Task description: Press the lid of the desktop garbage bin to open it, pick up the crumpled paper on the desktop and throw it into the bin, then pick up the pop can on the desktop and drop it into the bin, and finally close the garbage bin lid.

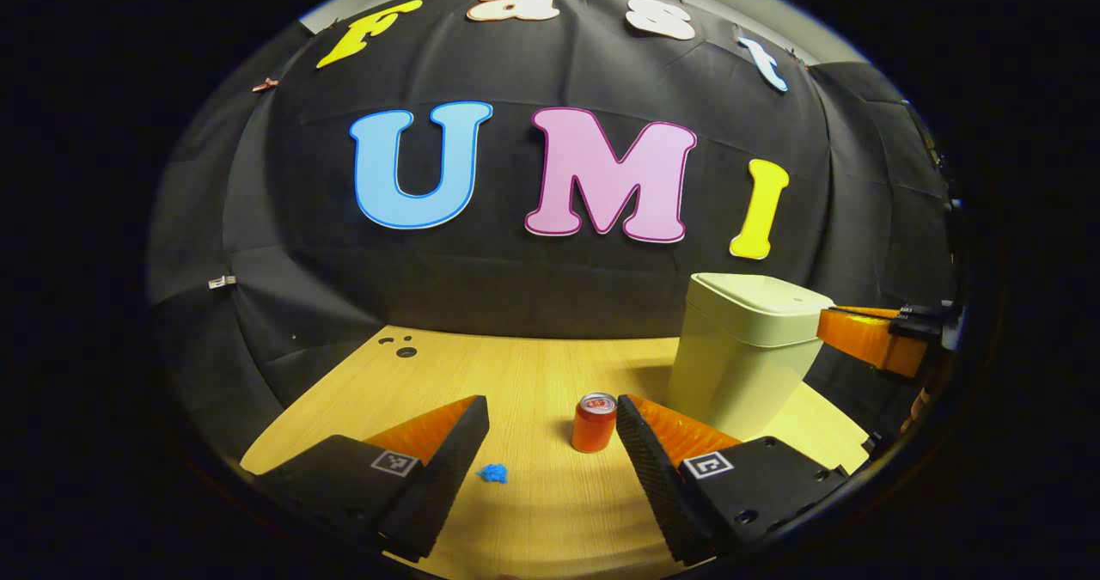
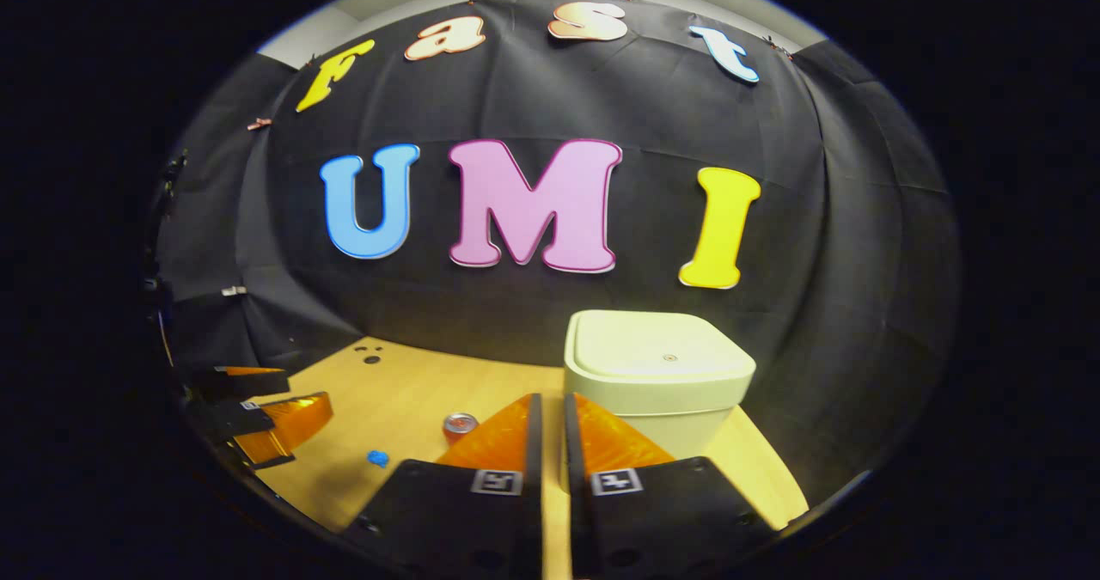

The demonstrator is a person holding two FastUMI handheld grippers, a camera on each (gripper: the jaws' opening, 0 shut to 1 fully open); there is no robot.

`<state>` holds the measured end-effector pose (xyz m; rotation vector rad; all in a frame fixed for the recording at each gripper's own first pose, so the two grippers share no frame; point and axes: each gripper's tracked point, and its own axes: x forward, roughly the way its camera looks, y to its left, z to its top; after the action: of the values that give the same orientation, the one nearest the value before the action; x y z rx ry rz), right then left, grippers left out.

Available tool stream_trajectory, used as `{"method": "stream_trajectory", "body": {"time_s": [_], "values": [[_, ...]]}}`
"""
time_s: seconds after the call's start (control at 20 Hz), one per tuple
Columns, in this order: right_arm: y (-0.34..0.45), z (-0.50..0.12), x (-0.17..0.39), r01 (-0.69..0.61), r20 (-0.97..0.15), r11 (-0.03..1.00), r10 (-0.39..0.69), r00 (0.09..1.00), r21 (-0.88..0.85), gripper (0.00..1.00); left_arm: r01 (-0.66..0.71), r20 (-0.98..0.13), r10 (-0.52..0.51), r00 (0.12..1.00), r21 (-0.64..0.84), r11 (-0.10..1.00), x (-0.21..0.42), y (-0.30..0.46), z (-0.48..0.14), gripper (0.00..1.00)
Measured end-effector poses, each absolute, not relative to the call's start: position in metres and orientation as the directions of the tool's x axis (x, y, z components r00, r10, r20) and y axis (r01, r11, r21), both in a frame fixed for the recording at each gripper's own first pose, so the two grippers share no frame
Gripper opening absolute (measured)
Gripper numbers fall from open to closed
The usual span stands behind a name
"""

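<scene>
Bin [image 2: 657,374] sits straight ahead of your right hand-held gripper [image 2: 548,417], lid [image 2: 662,352] down flat and closed, so you cannot see what is inside. That gripper's 2 fingers are pressed almost together with only a thin slit between them, pinching nothing, and their tips point at the bin's near left corner, just short of it.

Your left hand-held gripper [image 1: 550,425] is spread wide and empty. In the left gripper view the pop can [image 1: 594,423] stands upright on the desk [image 1: 516,374] between the 2 fingers, just beside the right one, and the small blue crumpled paper [image 1: 492,473] lies on the desk near the left finger, apart from the can. The bin stands behind the can and to its right, near the back of the desk.

Nothing stands between the can, the paper and the bin. Several dark holes [image 1: 400,346] mark the desk's far left corner.
</scene>
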<state>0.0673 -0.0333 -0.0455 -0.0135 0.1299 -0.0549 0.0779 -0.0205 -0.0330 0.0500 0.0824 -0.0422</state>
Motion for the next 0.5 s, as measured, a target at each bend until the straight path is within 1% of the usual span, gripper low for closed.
{"method": "stream_trajectory", "body": {"time_s": [0.05,0.1,0.15,0.2,0.25,0.35,0.4,0.5], "values": [[-0.031,-0.046,0.067,0.049,-0.130,0.999,-0.050,0.990,-0.008,0.10,0.043,-0.084,-0.039,0.996,0.049,0.998,0.078,-0.020,-0.033,0.96],[-0.031,-0.046,0.068,0.050,-0.134,0.999,-0.051,0.990,-0.006,0.13,0.041,-0.085,-0.037,0.996,0.049,0.998,0.078,-0.020,-0.034,0.96],[-0.033,-0.044,0.070,0.054,-0.131,0.998,-0.055,0.990,-0.012,0.13,0.040,-0.085,-0.035,0.996,0.049,0.998,0.079,-0.019,-0.034,0.96],[-0.032,-0.041,0.070,0.046,-0.125,0.999,-0.048,0.991,-0.013,0.06,0.039,-0.087,-0.035,0.996,0.049,0.998,0.078,-0.019,-0.035,0.96],[-0.030,-0.040,0.070,0.040,-0.122,0.999,-0.042,0.992,-0.014,0.06,0.039,-0.091,-0.034,0.995,0.050,0.998,0.078,-0.019,-0.035,0.96],[-0.020,-0.034,0.069,-0.003,-0.121,1.000,0.003,0.993,0.003,0.05,0.038,-0.091,-0.033,0.995,0.056,0.998,0.078,-0.019,-0.033,0.96],[-0.015,-0.037,0.074,-0.033,-0.124,0.999,0.034,0.992,0.010,0.07,0.036,-0.088,-0.030,0.996,0.062,0.997,0.078,-0.019,-0.033,0.96],[-0.009,-0.045,0.078,-0.076,-0.175,0.997,0.076,0.982,0.008,0.05,0.031,-0.085,-0.024,0.996,0.082,0.996,0.079,-0.018,-0.034,0.96]]}}
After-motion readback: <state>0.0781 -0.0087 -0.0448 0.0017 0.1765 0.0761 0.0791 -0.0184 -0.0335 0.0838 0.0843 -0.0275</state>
